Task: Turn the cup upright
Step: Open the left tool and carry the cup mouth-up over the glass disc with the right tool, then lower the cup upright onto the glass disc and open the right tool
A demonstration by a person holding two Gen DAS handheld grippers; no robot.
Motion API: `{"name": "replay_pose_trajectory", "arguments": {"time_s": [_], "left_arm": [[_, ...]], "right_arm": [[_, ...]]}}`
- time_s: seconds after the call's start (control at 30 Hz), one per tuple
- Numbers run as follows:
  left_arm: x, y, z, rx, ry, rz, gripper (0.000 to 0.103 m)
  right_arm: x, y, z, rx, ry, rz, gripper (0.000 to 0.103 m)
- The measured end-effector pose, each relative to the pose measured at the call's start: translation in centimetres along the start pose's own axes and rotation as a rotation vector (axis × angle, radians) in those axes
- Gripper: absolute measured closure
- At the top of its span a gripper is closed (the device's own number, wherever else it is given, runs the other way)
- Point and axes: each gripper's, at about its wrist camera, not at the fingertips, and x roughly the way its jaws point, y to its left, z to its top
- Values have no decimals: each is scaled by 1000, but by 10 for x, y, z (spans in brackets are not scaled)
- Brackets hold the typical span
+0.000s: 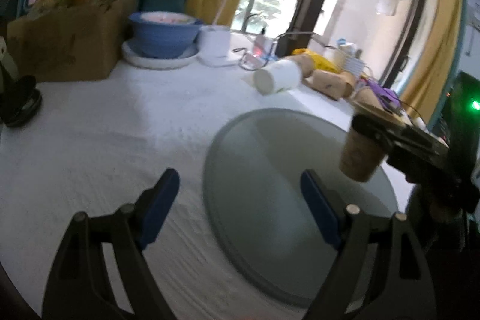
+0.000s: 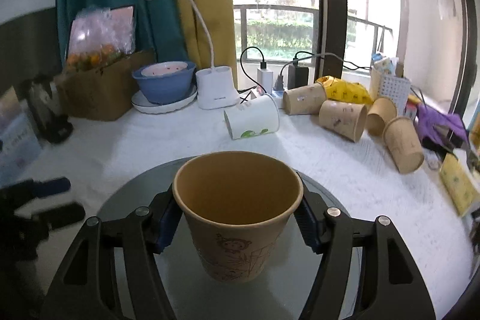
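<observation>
We hold the cup [image 2: 237,215] mouth-up in our right gripper [image 2: 237,222], its fingers pinching the paper wall just below the rim above the grey disc [image 2: 120,209], while our left gripper [image 1: 240,206] hangs with fingers spread and holding nothing. We judge that a harder squeeze could crumple the thin wall, and that letting go while the base looks clear of the disc could tip it over. Blur in the left view keeps us from being sure of that gap.
</observation>
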Motion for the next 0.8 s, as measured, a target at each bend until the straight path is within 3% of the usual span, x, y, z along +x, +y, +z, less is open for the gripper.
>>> {"name": "replay_pose_trajectory", "arguments": {"time_s": [0.2, 0.8], "left_arm": [[12, 9, 5, -58, 27, 3, 19], [24, -7, 6, -79, 63, -47, 19]], "right_arm": [[9, 5, 2, -67, -4, -36, 34], [11, 1, -11, -60, 73, 18, 30]]}}
